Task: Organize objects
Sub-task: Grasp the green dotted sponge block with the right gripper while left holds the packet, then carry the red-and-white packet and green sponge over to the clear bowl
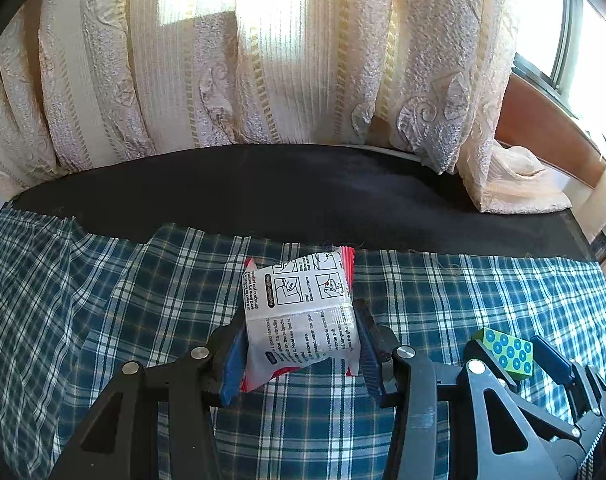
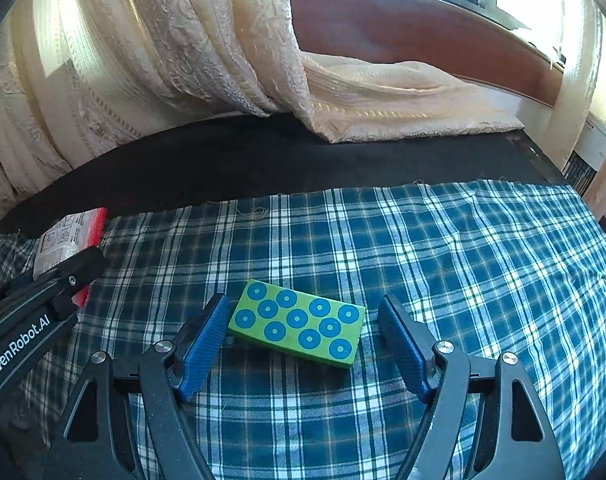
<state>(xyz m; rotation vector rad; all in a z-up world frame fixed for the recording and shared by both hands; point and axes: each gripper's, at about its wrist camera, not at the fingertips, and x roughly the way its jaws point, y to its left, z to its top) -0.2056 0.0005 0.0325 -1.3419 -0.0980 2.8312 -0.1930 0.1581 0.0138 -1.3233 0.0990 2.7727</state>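
Note:
My left gripper (image 1: 301,344) is shut on a white and red packet (image 1: 301,312) with printed instructions, its blue pads pressing both sides, low over the plaid cloth (image 1: 143,300). The packet also shows in the right wrist view (image 2: 69,236) at the left edge. My right gripper (image 2: 303,340) is open around a green block with blue dots (image 2: 299,326) that lies flat on the cloth; the left pad (image 2: 205,340) touches or nearly touches the block, the right pad stands apart. The block shows in the left wrist view (image 1: 507,354) between the right gripper's fingers.
The plaid cloth (image 2: 463,260) covers the near part of a black tabletop (image 2: 263,160). Cream curtains (image 1: 263,60) hang behind it, one end (image 2: 403,100) lying on the table's far right. A wooden sill and window (image 2: 443,20) are at the back right.

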